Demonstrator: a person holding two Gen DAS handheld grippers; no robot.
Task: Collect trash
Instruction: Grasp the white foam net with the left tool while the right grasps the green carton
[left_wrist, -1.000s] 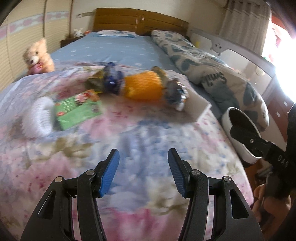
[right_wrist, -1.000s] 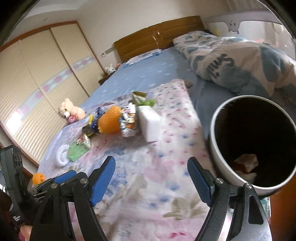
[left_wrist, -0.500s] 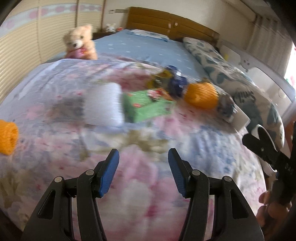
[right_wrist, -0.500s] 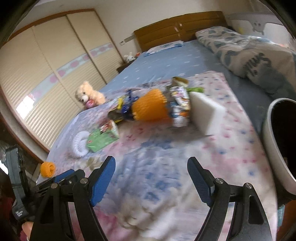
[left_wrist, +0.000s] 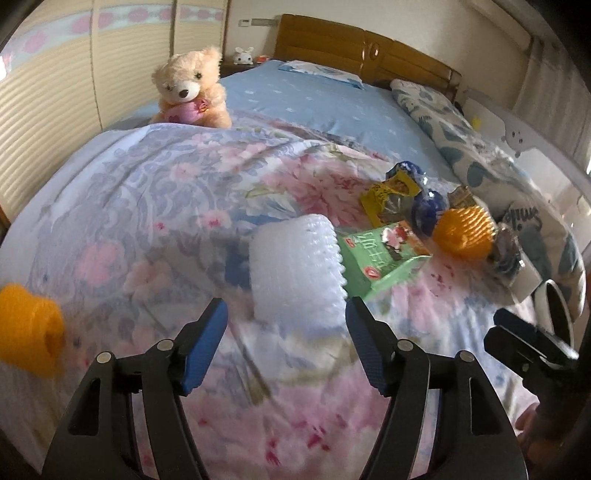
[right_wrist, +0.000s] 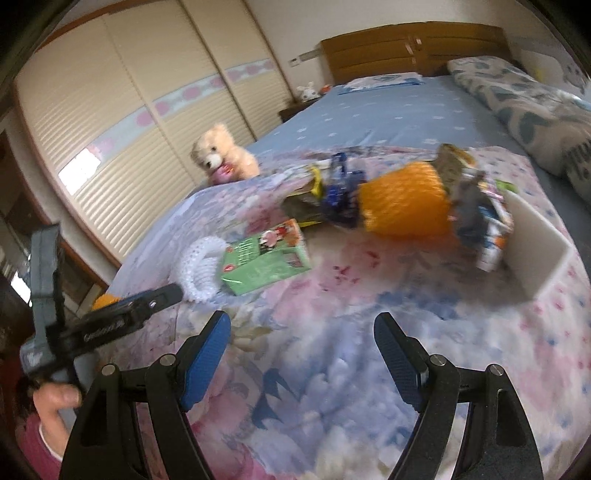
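Observation:
Trash lies on the floral quilt (left_wrist: 155, 206). A white foam net sleeve (left_wrist: 295, 266) sits just ahead of my left gripper (left_wrist: 286, 332), whose jaws are opening; the sleeve's near end reaches the fingertips and no pad presses on it. Behind it are a green carton (left_wrist: 380, 254), an orange foam net (left_wrist: 463, 232) and crumpled wrappers (left_wrist: 391, 192). Another orange foam net (left_wrist: 26, 332) lies far left. My right gripper (right_wrist: 301, 343) hangs open over bare quilt, short of the green carton (right_wrist: 266, 258), the orange net (right_wrist: 402, 199) and a white foam block (right_wrist: 535, 243).
A teddy bear (left_wrist: 188, 88) sits at the quilt's far edge by the wardrobe doors (right_wrist: 122, 122). A rolled patterned duvet (left_wrist: 498, 177) runs along the bed's right side. A white bin's rim (left_wrist: 554, 306) shows at right. A hand (right_wrist: 55, 398) holds the left gripper.
Both views have swung left across the bed. The white sleeve now sits right before my left gripper, whose jaws stand a little wider. The bin has left the right wrist view.

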